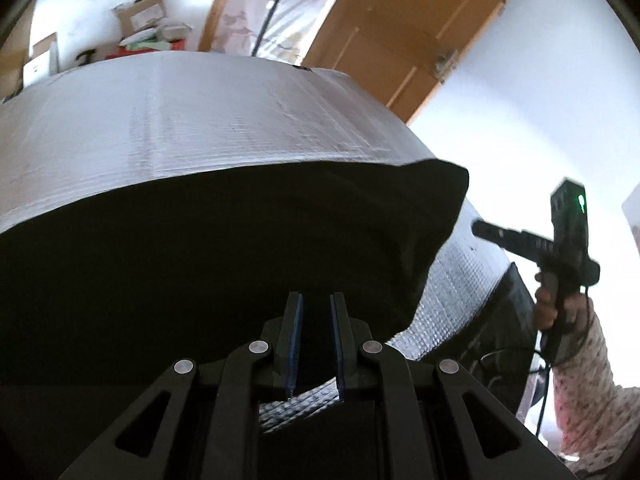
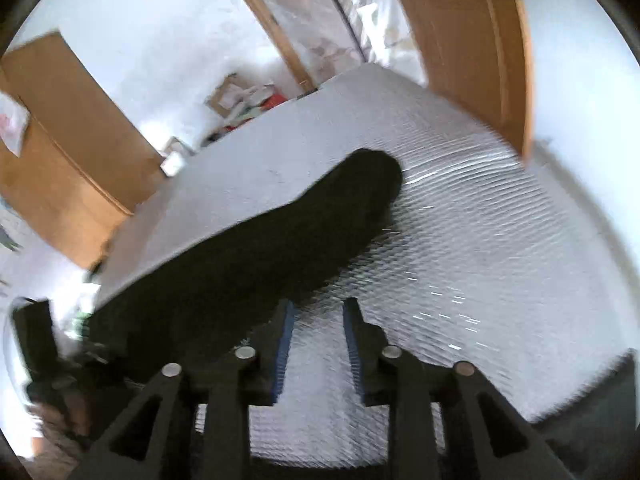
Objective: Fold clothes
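Your left gripper [image 1: 316,300] holds its jaws narrowly parted over the black garment [image 1: 224,248], though whether it pinches cloth you cannot tell. The garment lies on the silver quilted table cover [image 2: 480,248]. Your right gripper [image 2: 319,305] stands open, empty, above bare cover beside the garment's edge.

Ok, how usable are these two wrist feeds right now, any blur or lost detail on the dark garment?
Left wrist view: mostly sharp, but the black garment reads as flat shadow with no visible folds, and the wall behind the right gripper is blown out. Right wrist view: motion-smeared, with streaked highlights on the silver quilted mat; garment edges are soft.
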`<action>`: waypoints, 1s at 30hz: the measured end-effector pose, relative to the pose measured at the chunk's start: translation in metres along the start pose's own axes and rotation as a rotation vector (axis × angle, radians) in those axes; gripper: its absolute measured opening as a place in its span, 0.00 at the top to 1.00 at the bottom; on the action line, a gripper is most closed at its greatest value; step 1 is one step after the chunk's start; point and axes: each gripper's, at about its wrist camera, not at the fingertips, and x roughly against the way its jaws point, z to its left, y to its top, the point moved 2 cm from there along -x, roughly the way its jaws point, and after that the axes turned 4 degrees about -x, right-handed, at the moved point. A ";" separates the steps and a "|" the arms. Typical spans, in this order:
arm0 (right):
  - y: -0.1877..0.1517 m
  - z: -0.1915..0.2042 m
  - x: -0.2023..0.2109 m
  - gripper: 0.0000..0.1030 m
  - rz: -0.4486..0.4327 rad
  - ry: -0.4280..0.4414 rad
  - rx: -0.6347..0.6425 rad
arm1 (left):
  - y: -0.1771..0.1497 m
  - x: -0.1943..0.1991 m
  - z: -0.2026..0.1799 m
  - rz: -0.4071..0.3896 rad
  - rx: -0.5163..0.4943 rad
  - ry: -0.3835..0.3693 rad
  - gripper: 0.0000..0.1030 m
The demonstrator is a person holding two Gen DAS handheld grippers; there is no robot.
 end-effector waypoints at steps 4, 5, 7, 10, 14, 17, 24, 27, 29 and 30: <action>0.015 -0.007 -0.010 0.66 -0.019 0.070 -0.076 | -0.001 -0.009 -0.015 0.023 -0.046 -0.002 0.79; 0.019 -0.009 -0.012 0.66 -0.022 0.077 -0.095 | -0.001 -0.011 -0.018 0.031 -0.065 0.000 0.77; 0.025 -0.011 -0.019 0.66 -0.012 0.087 -0.129 | -0.001 -0.018 -0.025 0.050 -0.090 -0.009 0.77; 0.030 -0.009 -0.028 0.66 -0.005 0.112 -0.148 | -0.001 -0.024 -0.028 0.063 -0.104 -0.010 0.77; 0.038 0.000 -0.029 0.87 -0.021 0.094 -0.099 | -0.003 -0.025 -0.026 0.070 -0.100 -0.009 0.77; 0.044 0.011 -0.030 0.90 -0.036 0.093 -0.060 | -0.004 -0.027 -0.023 0.076 -0.091 -0.007 0.77; 0.051 0.066 -0.047 0.90 -0.032 0.095 0.121 | -0.007 -0.027 -0.021 0.073 -0.083 -0.013 0.77; 0.047 0.094 -0.059 0.90 -0.008 0.101 0.208 | -0.008 -0.025 -0.018 0.070 -0.078 -0.016 0.78; 0.042 0.113 -0.072 0.90 0.018 0.104 0.266 | -0.007 -0.024 -0.018 0.070 -0.078 -0.015 0.78; 0.038 0.119 -0.077 0.90 0.033 0.108 0.282 | -0.006 -0.024 -0.018 0.069 -0.077 -0.016 0.78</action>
